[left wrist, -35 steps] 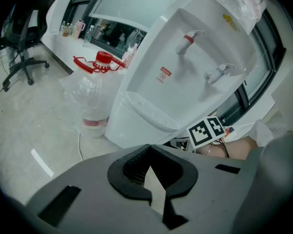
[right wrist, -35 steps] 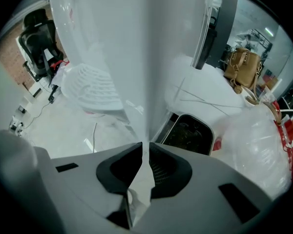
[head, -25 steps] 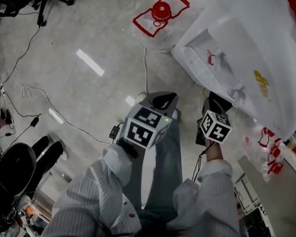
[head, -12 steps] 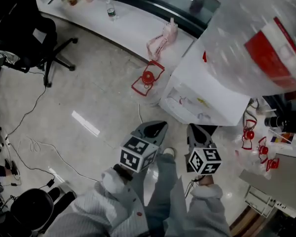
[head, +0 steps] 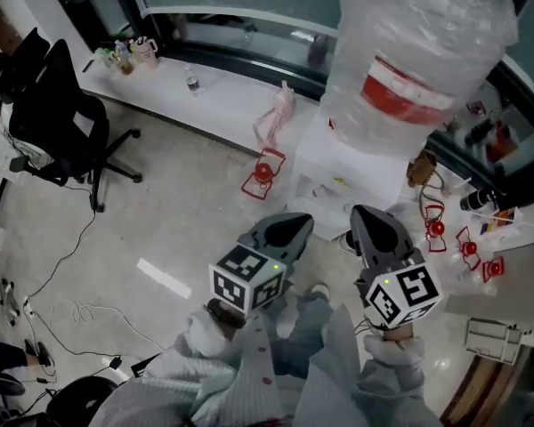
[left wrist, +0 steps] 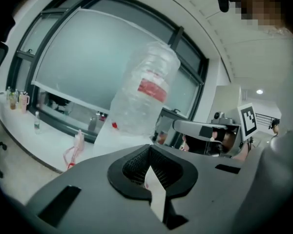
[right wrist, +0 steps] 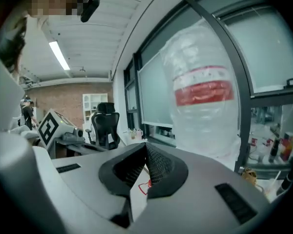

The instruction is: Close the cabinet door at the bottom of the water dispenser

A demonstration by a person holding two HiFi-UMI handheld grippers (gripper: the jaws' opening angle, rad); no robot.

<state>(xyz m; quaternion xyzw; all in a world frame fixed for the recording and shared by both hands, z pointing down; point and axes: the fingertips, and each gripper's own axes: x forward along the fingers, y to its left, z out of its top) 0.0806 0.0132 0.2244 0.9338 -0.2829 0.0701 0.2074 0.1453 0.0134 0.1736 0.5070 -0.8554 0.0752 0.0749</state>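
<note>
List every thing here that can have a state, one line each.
left gripper: shut, empty
right gripper: shut, empty
water bottle: seated on top of the water dispenser
cabinet door: hidden from above, cannot tell
office chair: upright on its wheels

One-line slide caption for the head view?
Left gripper and right gripper, both shut, facing a white water dispenser topped by a clear plastic bottle.
</note>
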